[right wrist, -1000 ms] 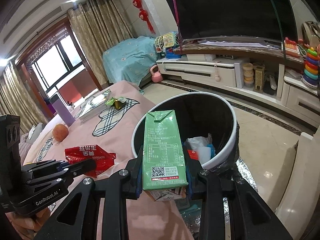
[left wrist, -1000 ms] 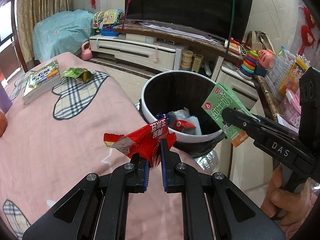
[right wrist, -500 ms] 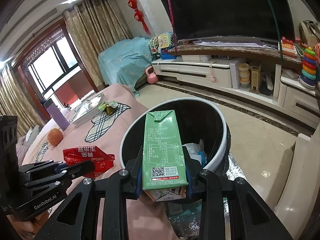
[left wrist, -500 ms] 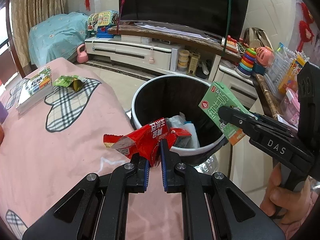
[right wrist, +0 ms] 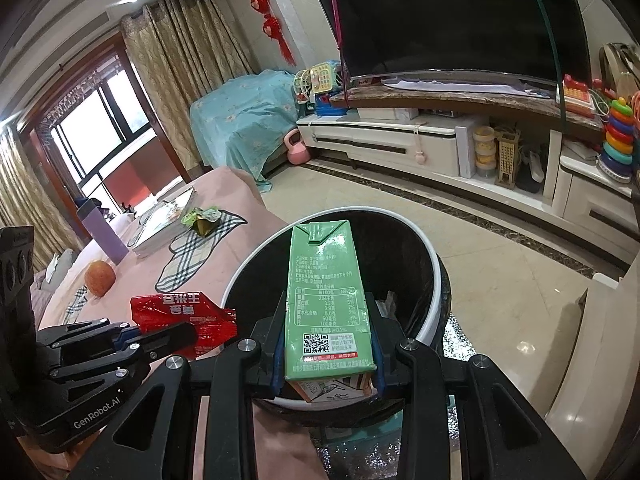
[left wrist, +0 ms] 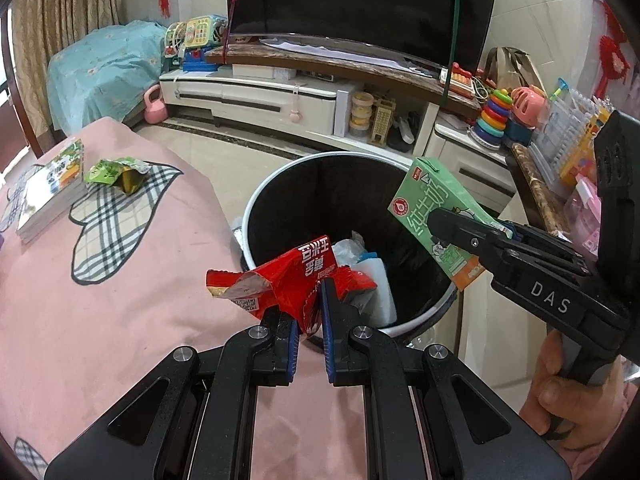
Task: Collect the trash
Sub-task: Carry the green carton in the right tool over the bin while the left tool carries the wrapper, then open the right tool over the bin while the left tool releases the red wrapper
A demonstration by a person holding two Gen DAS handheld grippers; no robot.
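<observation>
My left gripper (left wrist: 308,304) is shut on a red snack wrapper (left wrist: 288,284) and holds it over the near rim of the white-rimmed black trash bin (left wrist: 288,164). My right gripper (right wrist: 326,344) is shut on a green milk carton (right wrist: 326,296), held upright above the bin (right wrist: 436,272). The carton (left wrist: 432,208) shows at the bin's right side in the left wrist view. The wrapper (right wrist: 180,312) and left gripper (right wrist: 164,334) show at the lower left of the right wrist view. Trash lies in the bin's bottom. A green wrapper (left wrist: 116,170) lies on the pink cloth.
A pink-covered table (left wrist: 100,280) stands left of the bin, with a book stack (left wrist: 52,188), a purple bottle (right wrist: 100,232) and an orange fruit (right wrist: 100,278). A TV stand (left wrist: 280,92) and a toy shelf (left wrist: 560,152) lie beyond.
Both grippers moved forward toward the bin with their loads. The wrapper now hangs over the bin's near rim and the carton is over the opening.
</observation>
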